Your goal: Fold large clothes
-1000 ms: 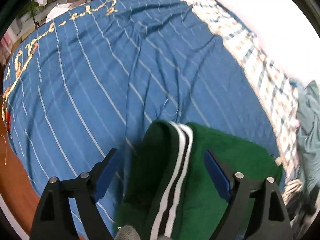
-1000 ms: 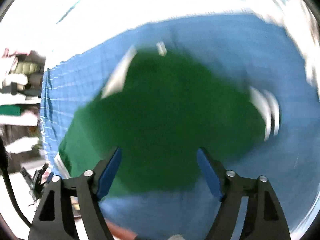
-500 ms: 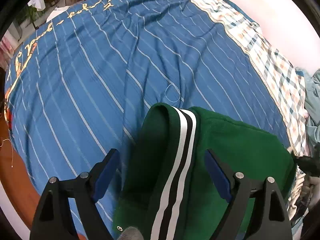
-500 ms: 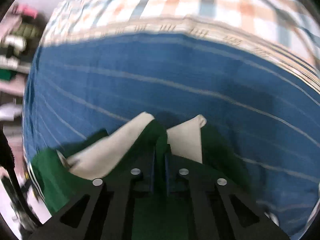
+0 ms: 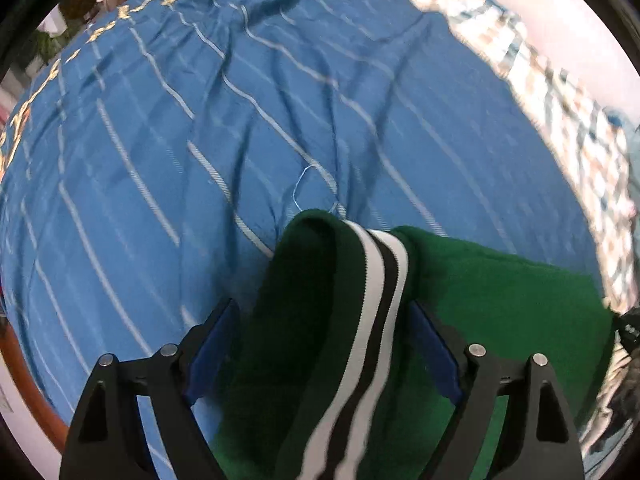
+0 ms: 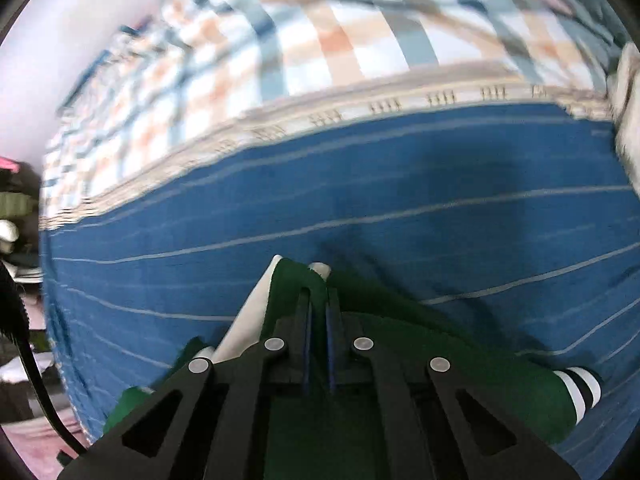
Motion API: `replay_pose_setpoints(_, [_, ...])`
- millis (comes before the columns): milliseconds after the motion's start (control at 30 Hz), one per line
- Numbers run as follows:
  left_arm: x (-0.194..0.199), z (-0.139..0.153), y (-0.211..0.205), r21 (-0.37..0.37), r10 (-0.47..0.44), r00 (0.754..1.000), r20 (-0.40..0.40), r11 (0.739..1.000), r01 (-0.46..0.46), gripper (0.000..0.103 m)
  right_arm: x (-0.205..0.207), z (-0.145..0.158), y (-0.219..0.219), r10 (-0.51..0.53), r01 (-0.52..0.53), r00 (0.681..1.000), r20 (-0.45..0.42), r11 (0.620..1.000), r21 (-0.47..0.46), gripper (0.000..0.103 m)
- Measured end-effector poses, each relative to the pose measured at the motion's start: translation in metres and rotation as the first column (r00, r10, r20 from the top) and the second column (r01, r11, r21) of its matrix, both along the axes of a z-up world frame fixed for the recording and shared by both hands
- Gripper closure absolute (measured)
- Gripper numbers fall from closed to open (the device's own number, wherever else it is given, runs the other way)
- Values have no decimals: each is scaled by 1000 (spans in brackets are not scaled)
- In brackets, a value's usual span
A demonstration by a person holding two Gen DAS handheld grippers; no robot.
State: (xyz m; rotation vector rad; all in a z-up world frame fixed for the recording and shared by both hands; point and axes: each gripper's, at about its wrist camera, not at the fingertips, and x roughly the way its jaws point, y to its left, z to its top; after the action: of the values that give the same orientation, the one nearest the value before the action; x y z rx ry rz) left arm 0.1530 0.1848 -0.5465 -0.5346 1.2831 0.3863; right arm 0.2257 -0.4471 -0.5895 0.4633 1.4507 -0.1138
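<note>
Green garment (image 5: pixel 500 296) with white-and-black striped trim (image 5: pixel 376 300), lying on blue striped bedspread (image 5: pixel 200 160), seen from both wrist views. In left wrist view: left gripper (image 5: pixel 324 332) spread wide, blue pads (image 5: pixel 212 348) on both sides of a raised fold of green cloth, not pressing it. Striped trim running up the middle between the two fingers, from the bottom edge to the top of the fold. Rest of the green cloth spread flat to the right side, reaching toward checked bedding (image 5: pixel 560 92) along the far edge of the bedspread. Thin loose thread (image 5: pixel 304 184) on the bedspread just beyond the fold. Gold lettering (image 5: pixel 132 8) near the far upper-left part of the bedspread.

In right wrist view: right gripper (image 6: pixel 318 312) clamped, fingers pressed together on the green garment (image 6: pixel 460 364), only a thin layer of cloth between the pads. White inner lining (image 6: pixel 252 320) showing to the left of the fingers, and a small white tip just beyond them. Striped cuff (image 6: pixel 580 390) lying at the right, well apart from the fingers. Blue striped bedspread (image 6: pixel 360 200) ahead, then checked bedding (image 6: pixel 300 40) behind it, somewhat blurred. Black cable (image 6: pixel 24 340) at the left edge.
</note>
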Motion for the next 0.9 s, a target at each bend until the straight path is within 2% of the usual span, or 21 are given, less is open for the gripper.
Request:
replay_pose_setpoints(67, [3, -6, 6, -44, -2, 1000, -15, 999, 1, 19, 5, -16, 1, -17, 16, 999, -35, 1000, -23, 98])
replay_pose_setpoints(167, [-5, 8, 12, -46, 3, 1000, -4, 999, -3, 19, 18, -30, 14, 85, -90, 989, -121, 995, -40, 97])
replay_pose_setpoints(233, [-20, 26, 16, -44, 33, 999, 22, 998, -32, 18, 17, -15, 14, 131, -136, 984, -123, 990, -31, 84])
replay_pose_setpoints(267, [-29, 34, 17, -47, 50, 998, 37, 998, -48, 18, 14, -2, 13, 148, -152, 983, -110, 988, -29, 71])
replay_pose_setpoints(300, [-38, 43, 18, -49, 70, 996, 48, 997, -67, 18, 9, 12, 12, 156, -160, 984, -84, 987, -36, 64])
replay_pose_setpoints(400, [-84, 70, 14, -57, 164, 984, 66, 985, -161, 18, -20, 58, 20, 212, -212, 977, -10, 975, -59, 62])
replay_pose_setpoints(467, [-110, 75, 6, -65, 222, 974, 35, 973, -220, 17, -43, 68, 41, 275, -275, 961, -6, 961, 26, 62])
replay_pose_setpoints(533, [-137, 74, -6, -91, 273, 962, -1, 958, -272, 17, -70, 63, 72, 362, -354, 931, -37, 924, 144, 62])
replay_pose_setpoints(600, [-159, 71, -20, -128, 316, 948, -24, 940, -317, 17, -97, 43, 114, 462, -432, 882, -88, 871, 235, 62])
replay_pose_setpoints(667, [-176, 63, -39, -186, 346, 937, -43, 919, -348, 17, -119, 20, 149, 541, -499, 832, -123, 827, 259, 63])
replay_pose_setpoints(700, [-184, 58, -49, -199, 352, 934, -62, 913, -357, 17, -130, 0, 170, 587, -543, 796, -148, 801, 253, 67])
replay_pose_setpoints(733, [-191, 56, -56, -215, 365, 928, -76, 903, -372, 17, -134, -14, 181, 603, -572, 782, -161, 795, 201, 68])
replay_pose_setpoints(767, [-197, 52, -61, -233, 385, 919, -90, 889, -395, 17, -138, -31, 190, 621, -607, 766, -169, 784, 130, 68])
replay_pose_setpoints(800, [-205, 45, -67, -276, 426, 898, -106, 856, -438, 17, -139, -45, 194, 628, -621, 757, -181, 777, 101, 67])
replay_pose_setpoints(867, [-212, 34, -75, -377, 511, 853, -105, 774, -509, 17, -135, -48, 195, 603, -597, 772, -203, 797, 97, 65])
replay_pose_setpoints(900, [-218, 25, -78, -435, 565, 819, -100, 716, -547, 17, -135, -44, 195, 613, -607, 762, -211, 788, 99, 65])
